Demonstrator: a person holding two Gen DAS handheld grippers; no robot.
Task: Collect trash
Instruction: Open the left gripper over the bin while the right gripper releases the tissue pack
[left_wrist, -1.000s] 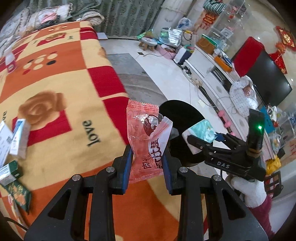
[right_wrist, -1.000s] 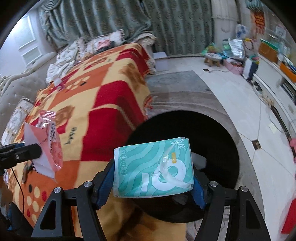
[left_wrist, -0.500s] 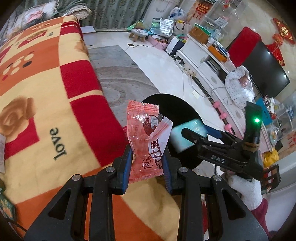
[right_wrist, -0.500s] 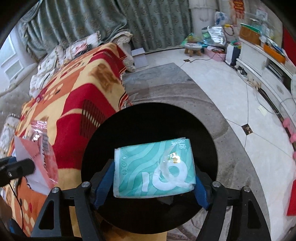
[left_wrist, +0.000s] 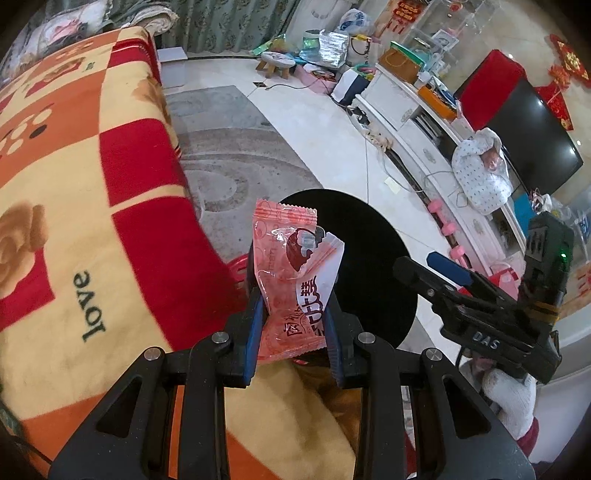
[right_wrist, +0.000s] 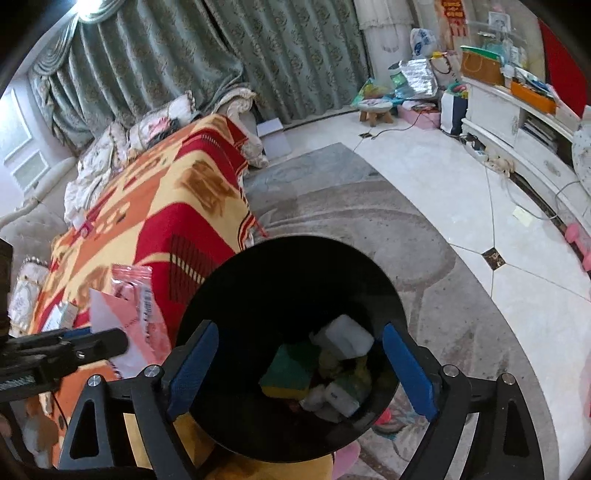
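At the left of my left wrist view the checked red, orange and yellow blanket fills the frame, the word "love" printed on it at lower left. In the lower middle my left tongs are clamped on a pink snack wrapper, which stands upright between the blue pads. Just behind the wrapper, in the middle of the frame, is the round black trash bin on the floor. At the right edge my right tongs reach in over the bin's rim, held in a white-gloved hand.

In my right wrist view the left tongs and the pink wrapper sit at the lower left, over the blanket. In the lower middle my right tongs have just been opening; their blue pads stand wide apart with nothing between them, directly above the bin. Inside it lie a green packet and several white pieces.
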